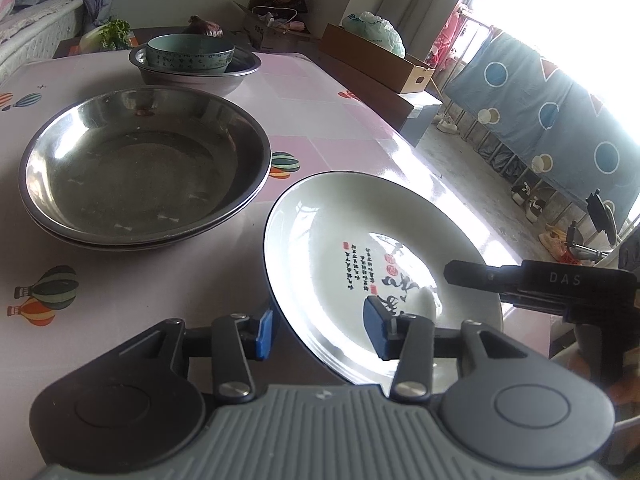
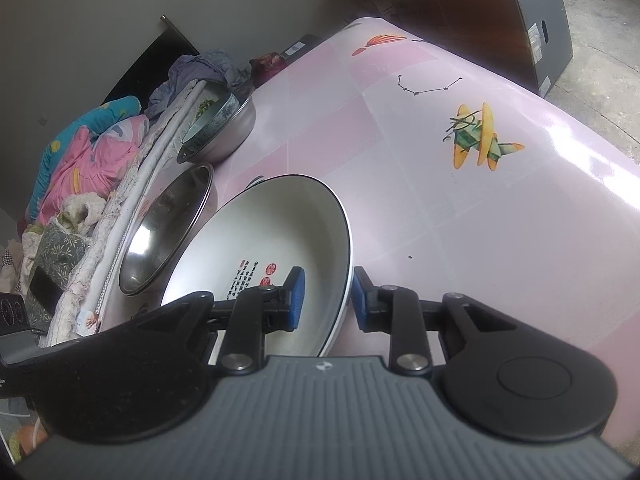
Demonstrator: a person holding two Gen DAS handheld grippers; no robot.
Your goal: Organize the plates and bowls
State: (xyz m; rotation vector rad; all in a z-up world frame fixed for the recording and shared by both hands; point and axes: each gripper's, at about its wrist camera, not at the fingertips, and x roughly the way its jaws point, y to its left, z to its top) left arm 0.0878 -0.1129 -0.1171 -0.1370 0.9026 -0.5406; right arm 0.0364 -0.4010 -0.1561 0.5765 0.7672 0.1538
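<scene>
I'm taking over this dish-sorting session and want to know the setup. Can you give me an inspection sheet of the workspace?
Surface: pink printed tablecloth.
Job's things: white plate tilted; steel plates stacked; green bowl inside steel bowl.
Clutter: greens beyond the table's far edge.
Grippers: left gripper open around the white plate's rim; right gripper shut on it.
Cables: nothing seen.
Surroundings: cardboard box, bedding, blue cloth.

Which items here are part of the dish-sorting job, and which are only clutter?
Job:
white plate
stacked steel plates
green bowl inside steel bowl
left gripper
right gripper

Clutter:
cardboard box
plastic bag
bedding
greens
</scene>
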